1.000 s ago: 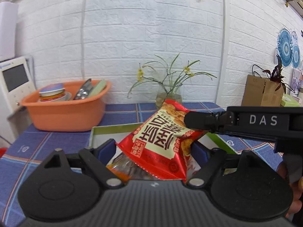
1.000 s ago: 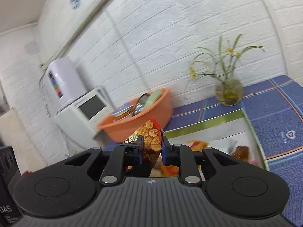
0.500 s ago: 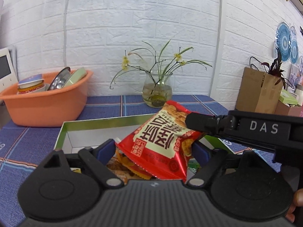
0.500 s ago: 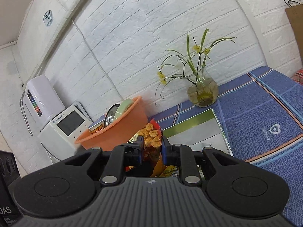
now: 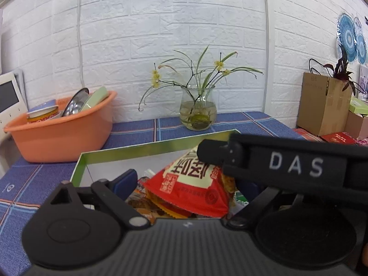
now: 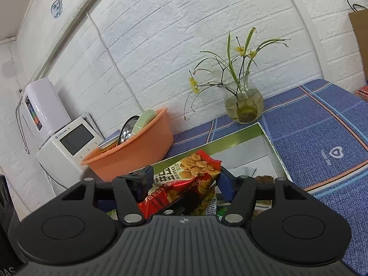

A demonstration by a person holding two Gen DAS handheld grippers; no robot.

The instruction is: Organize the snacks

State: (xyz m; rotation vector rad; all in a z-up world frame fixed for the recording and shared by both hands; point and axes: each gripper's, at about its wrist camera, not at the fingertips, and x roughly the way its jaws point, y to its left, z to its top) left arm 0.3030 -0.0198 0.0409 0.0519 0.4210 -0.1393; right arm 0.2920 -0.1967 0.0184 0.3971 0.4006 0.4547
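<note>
Glossy red foil snack bag (image 5: 188, 184) between both grippers' opening fingers (image 6: 145, 179) — over a green-rimmed box (image 5: 142, 149).

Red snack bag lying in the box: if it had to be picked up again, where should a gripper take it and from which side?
Judging from both views, the crimped top edge of the red snack bag is best: it is flat, thin and tilts up above the other packets in the green-rimmed box. Come from above, jaws across that seam; both grippers' jaws are opening, neither pressing it.
</note>
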